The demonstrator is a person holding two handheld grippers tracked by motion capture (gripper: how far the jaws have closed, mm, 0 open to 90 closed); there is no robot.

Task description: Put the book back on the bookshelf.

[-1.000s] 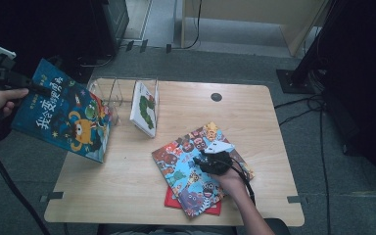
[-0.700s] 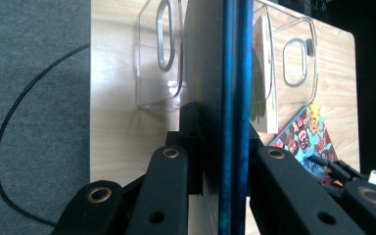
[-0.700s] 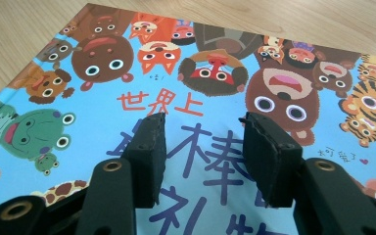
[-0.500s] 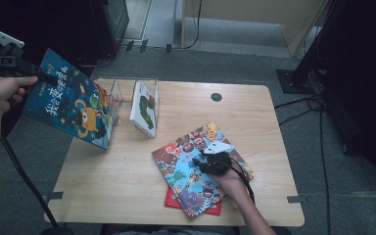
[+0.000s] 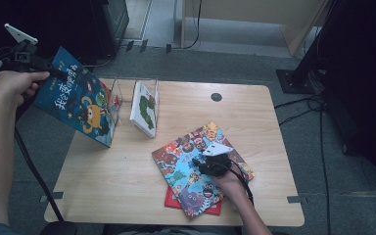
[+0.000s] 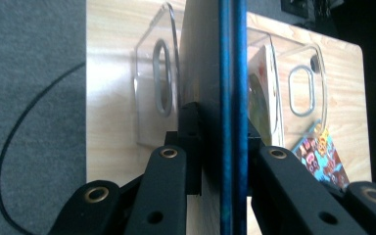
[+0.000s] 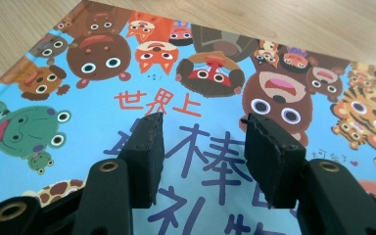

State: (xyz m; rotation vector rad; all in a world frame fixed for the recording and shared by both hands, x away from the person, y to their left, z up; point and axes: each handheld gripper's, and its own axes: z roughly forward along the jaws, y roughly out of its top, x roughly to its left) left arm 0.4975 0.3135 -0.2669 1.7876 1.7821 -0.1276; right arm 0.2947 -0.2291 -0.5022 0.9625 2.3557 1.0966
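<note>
My left gripper (image 5: 54,73) holds the blue book (image 5: 78,105) up in the air, just off the table's (image 5: 127,196) left edge. The clear rack (image 5: 120,95) stands right in its way, and a white book (image 5: 144,107) already leans in the far slot (the near slot looks free). The middle and front left of the table are bare wood. My right gripper (image 7: 203,129) hangs open over the animal book (image 5: 200,166).

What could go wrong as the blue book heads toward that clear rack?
1. The blue book is pinched at one corner by the left gripper, hanging tilted; it may swing or slip.
2. Its lower edge may knock the clear rack.
3. The right gripper rests open on the animal book, which could shift.
</note>
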